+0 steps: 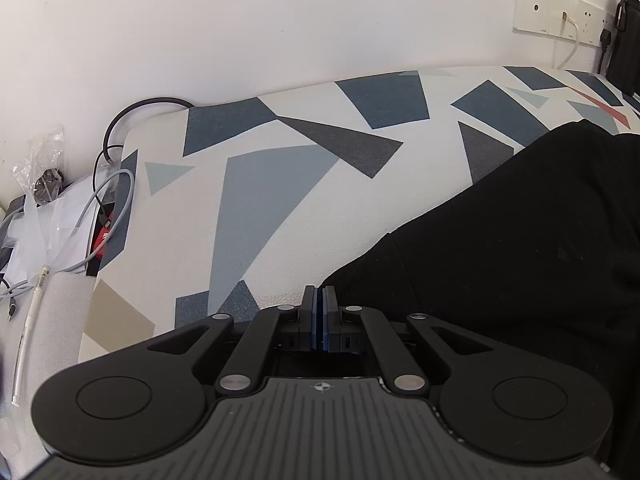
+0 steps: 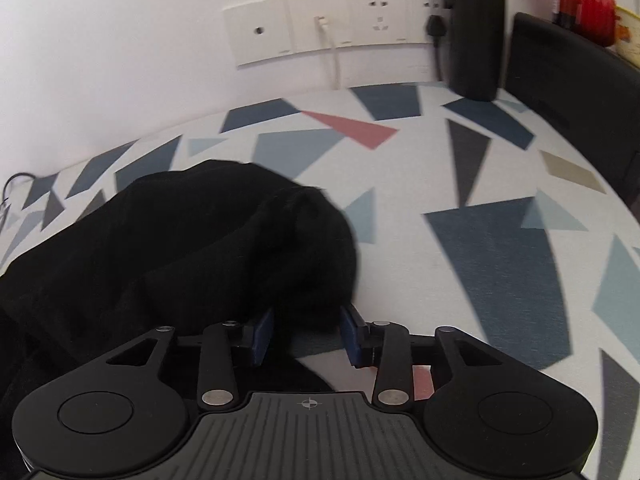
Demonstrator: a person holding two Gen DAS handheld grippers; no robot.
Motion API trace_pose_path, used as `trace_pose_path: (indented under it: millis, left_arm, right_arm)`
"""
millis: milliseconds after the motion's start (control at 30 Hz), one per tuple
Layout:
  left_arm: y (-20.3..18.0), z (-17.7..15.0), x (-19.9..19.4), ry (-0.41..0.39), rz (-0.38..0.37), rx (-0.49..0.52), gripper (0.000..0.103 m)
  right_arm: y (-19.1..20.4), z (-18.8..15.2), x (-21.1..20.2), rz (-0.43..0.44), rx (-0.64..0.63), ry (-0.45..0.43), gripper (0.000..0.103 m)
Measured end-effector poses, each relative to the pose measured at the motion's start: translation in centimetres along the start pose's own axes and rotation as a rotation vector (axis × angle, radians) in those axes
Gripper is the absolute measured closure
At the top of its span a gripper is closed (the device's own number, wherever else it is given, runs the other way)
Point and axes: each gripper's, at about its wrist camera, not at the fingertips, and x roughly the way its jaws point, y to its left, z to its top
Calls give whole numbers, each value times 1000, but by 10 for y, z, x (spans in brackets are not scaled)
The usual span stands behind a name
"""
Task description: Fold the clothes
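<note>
Black garment (image 2: pixel 192 248) bunched on patterned tabletop (image 2: pixel 500 264), its rounded end between parted right hand-held gripper (image 2: pixel 308 332), left hand-held gripper (image 1: pixel 319 312) closed.

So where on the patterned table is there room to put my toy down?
The table is bare to the right of the black garment, out to the black bottle at the wall. It is also bare left of the garment, up to the tangled cables and plastic bags. That left end is crowded.
</note>
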Motion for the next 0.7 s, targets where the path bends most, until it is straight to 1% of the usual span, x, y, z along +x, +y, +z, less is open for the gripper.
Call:
trace_pose_path:
  millis: [67, 100, 167, 233, 267, 300, 333, 367, 400, 467, 500, 600, 700]
  left_arm:
    - [0, 0, 0, 0, 1, -3, 101]
    - [0, 0, 0, 0, 1, -4, 101]
    - [0, 0, 0, 0, 1, -2, 101]
    - [-1, 0, 0, 1, 4, 0, 101]
    - [-1, 0, 0, 1, 6, 2, 101]
    - [-2, 0, 0, 0, 8, 5, 101]
    - [-2, 0, 0, -1, 11, 8, 101]
    - [-3, 0, 0, -2, 13, 13, 101]
    - [-3, 0, 0, -2, 14, 16, 101]
    - [-3, 0, 0, 2, 12, 13, 101]
    - [-2, 1, 0, 6, 9, 9, 101]
    - [1, 3, 0, 19, -4, -7, 101]
    - [1, 3, 0, 18, -8, -4, 101]
  right_arm:
    - [9, 1, 1, 3, -36, 28, 51]
    - [14, 1, 1, -5, -61, 43, 50]
    - [19, 1, 5, -50, -93, 71, 50]
    - [14, 3, 7, -53, -41, 49, 51]
    - [8, 6, 9, -60, -1, 35, 56]
    - [3, 10, 11, -68, 43, 21, 70]
    - [-5, 14, 13, -64, 88, 9, 78]
    - [-12, 17, 15, -59, 130, 1, 88]
    - [-19, 20, 16, -56, 161, -5, 89]
    - [-27, 26, 12, -96, 177, -43, 91]
    - [-32, 30, 4, -115, 181, -79, 91]
    - [-48, 43, -22, -172, 191, -199, 92]
    - [-58, 56, -51, -234, 173, -334, 93]
